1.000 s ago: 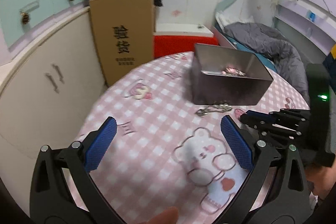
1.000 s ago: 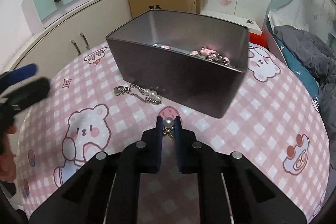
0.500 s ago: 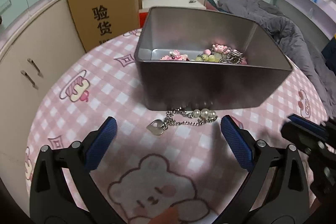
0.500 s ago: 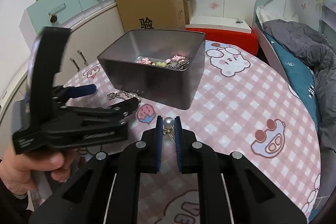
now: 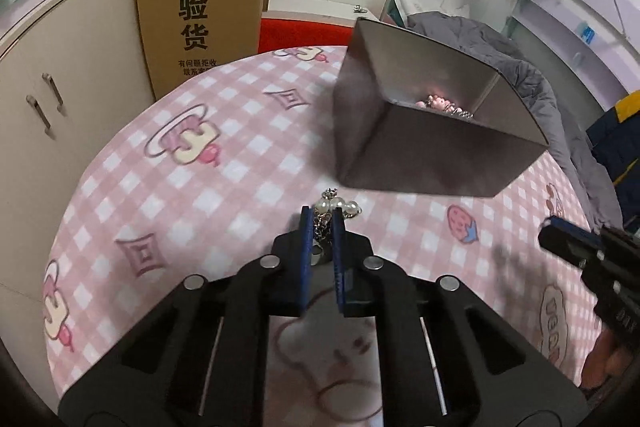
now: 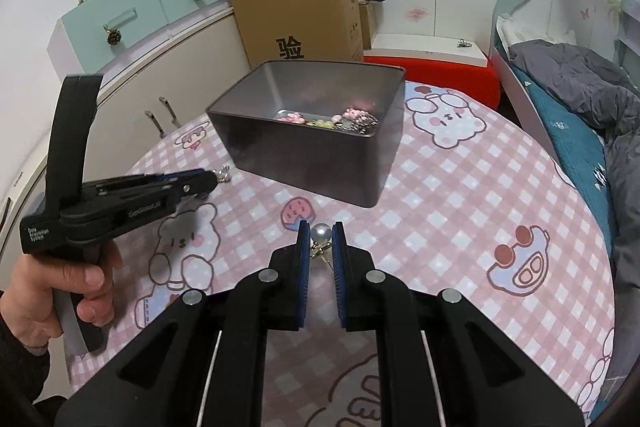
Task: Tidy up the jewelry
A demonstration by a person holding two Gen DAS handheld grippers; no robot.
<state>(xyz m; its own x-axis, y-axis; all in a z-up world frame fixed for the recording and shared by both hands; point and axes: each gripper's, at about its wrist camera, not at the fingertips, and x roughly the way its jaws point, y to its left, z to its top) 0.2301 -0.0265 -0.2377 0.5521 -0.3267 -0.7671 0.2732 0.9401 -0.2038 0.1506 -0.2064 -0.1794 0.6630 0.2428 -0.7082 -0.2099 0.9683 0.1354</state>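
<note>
Meanwhile, the left gripper clamps the pearl chain on the pink checked cloth beside the metal tin; the right gripper pinches a pearl earring.

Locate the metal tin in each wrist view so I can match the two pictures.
Left wrist: the metal tin sits upper right, one corner toward the camera, beyond the left gripper.
Right wrist: the tin sits upper centre, past the right gripper.
Shared landmark: the cardboard box stands behind the table in both.
</note>
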